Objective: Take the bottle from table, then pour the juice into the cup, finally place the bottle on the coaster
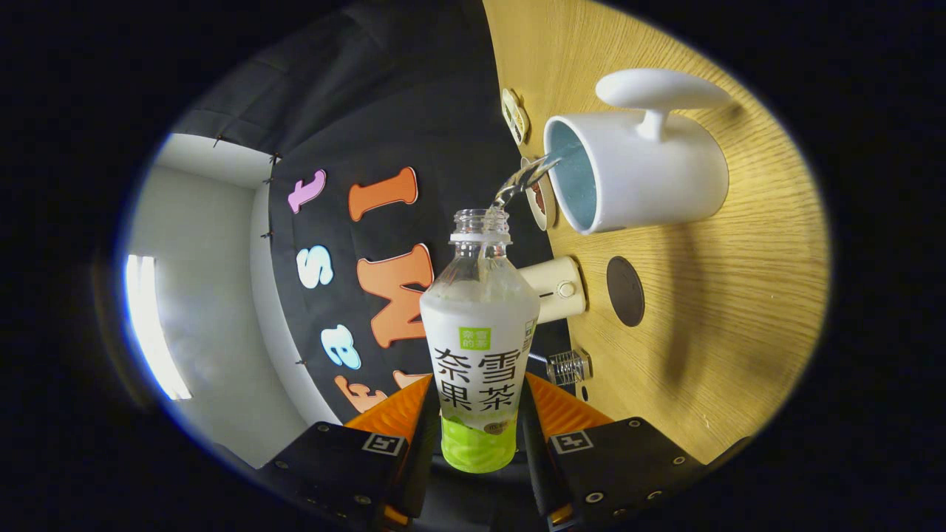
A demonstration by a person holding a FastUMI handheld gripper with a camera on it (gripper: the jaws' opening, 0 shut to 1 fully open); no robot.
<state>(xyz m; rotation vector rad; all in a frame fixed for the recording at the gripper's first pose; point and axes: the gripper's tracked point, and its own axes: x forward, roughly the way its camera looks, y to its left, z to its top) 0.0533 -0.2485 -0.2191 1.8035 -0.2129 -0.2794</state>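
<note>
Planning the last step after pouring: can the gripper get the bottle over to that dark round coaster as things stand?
Probably yes. The gripper is shut on the bottle, and the coaster lies bare on the table beside the cup, nothing resting on it.

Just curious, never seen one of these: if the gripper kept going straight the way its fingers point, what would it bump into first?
The gripper is shut on the bottle, whose open mouth leads. Straight ahead, it would probably meet the white cup's rim first, though depth is hard to judge.
</note>
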